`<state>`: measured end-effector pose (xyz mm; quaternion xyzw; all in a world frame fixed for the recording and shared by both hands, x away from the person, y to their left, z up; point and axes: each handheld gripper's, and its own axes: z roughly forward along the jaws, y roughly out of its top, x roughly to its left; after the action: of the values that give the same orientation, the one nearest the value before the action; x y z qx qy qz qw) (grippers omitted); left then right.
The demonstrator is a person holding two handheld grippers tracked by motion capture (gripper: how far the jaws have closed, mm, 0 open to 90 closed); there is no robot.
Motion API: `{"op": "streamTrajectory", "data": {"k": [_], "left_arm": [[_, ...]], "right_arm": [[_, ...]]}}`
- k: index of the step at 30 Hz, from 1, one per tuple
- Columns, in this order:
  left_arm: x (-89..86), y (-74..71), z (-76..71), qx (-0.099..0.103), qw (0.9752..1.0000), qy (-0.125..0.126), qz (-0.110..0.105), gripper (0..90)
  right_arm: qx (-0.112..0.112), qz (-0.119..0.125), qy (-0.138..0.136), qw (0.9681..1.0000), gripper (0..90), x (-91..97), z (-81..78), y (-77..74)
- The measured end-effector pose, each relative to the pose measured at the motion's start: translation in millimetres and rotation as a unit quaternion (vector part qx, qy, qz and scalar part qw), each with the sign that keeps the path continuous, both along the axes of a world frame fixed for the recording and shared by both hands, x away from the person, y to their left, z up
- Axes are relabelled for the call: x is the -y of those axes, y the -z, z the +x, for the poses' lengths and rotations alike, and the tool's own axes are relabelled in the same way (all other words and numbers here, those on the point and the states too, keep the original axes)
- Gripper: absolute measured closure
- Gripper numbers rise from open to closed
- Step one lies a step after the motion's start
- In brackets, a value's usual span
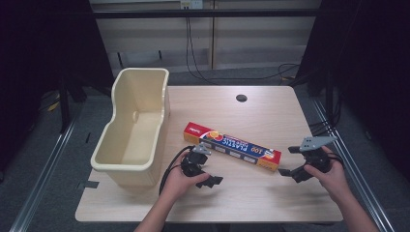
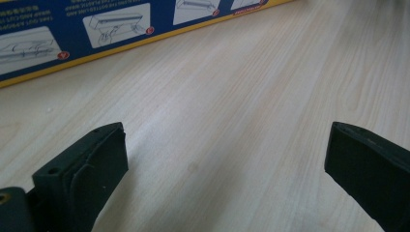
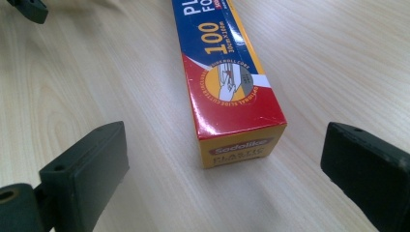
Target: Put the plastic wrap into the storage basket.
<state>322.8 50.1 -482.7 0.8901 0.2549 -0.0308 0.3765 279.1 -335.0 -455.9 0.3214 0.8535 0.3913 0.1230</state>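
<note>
A long box of plastic wrap, red, blue and yellow, lies diagonally on the wooden table. My left gripper is open, just in front of the box's left half. In the left gripper view its jaws stand wide over bare wood, with the box's blue side running along the top. My right gripper is open at the box's right end, pointing at it. In the right gripper view the box's yellow end lies ahead of and between the wide jaws, untouched.
A cream plastic bin stands empty on the table's left side, close to the left hand. A dark round hole sits near the table's far edge. Cables trail on the floor behind the table. A jaw of the other gripper shows at the top left.
</note>
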Motion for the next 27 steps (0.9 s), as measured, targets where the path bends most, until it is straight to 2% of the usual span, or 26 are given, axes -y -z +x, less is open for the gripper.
{"op": "streamTrajectory", "data": {"k": [1, 2, 6, 8, 12, 17, 19, 20, 23, 26, 27], "left_arm": [[1.7, -1.5, 1.2, 0.002, 1.0000, -0.001, 0.001, 1.3], [2.6, -2.1, 2.8, -0.001, 0.9999, 0.005, -0.010, 1.3], [10.4, -9.6, 6.7, 0.004, 1.0000, 0.003, -0.007, 1.3], [16.5, -16.4, 11.2, 0.009, 0.9998, 0.016, -0.002, 1.3], [26.7, -26.0, 20.2, 0.013, 0.9994, 0.029, -0.009, 1.3], [42.4, -46.4, 37.5, 0.042, 0.9983, 0.039, 0.012, 4.4], [47.8, -51.0, 43.6, 0.047, 0.9979, 0.044, 0.002, 4.7], [49.2, -53.0, 46.5, 0.050, 0.9976, 0.048, 0.010, 4.7], [57.7, -55.6, 56.9, 0.050, 0.9975, 0.046, 0.020, 4.6], [64.7, -54.1, 66.0, 0.046, 0.9978, 0.045, 0.016, 4.5], [66.8, -53.6, 68.6, 0.049, 0.9972, 0.049, 0.026, 4.3]], "right_arm": [[0.002, 0.001, -0.002, 1.0000, 2.8, 0.4, -0.7, 0.1], [0.007, 0.003, -0.003, 1.0000, 2.8, 1.1, -1.7, 0.3], [0.005, -0.004, -0.006, 1.0000, 3.0, 2.5, -4.2, 2.3], [0.005, -0.002, -0.005, 1.0000, 3.0, 3.3, -5.3, 3.4], [0.003, 0.002, -0.002, 1.0000, 3.1, 6.0, -6.1, 4.5], [0.004, 0.000, -0.001, 1.0000, 3.1, 8.6, -6.8, 5.1], [0.004, 0.000, -0.002, 1.0000, 3.1, 8.6, -7.3, 5.4], [0.003, 0.000, -0.003, 1.0000, 3.1, 7.9, -7.8, 5.4], [0.005, -0.004, -0.008, 1.0000, 3.1, 6.0, -8.1, 4.9], [0.009, -0.007, -0.011, 0.9999, 3.2, 4.6, -8.4, 4.1], [0.009, -0.007, -0.011, 0.9999, 3.2, 4.3, -8.7, 3.7]]}}
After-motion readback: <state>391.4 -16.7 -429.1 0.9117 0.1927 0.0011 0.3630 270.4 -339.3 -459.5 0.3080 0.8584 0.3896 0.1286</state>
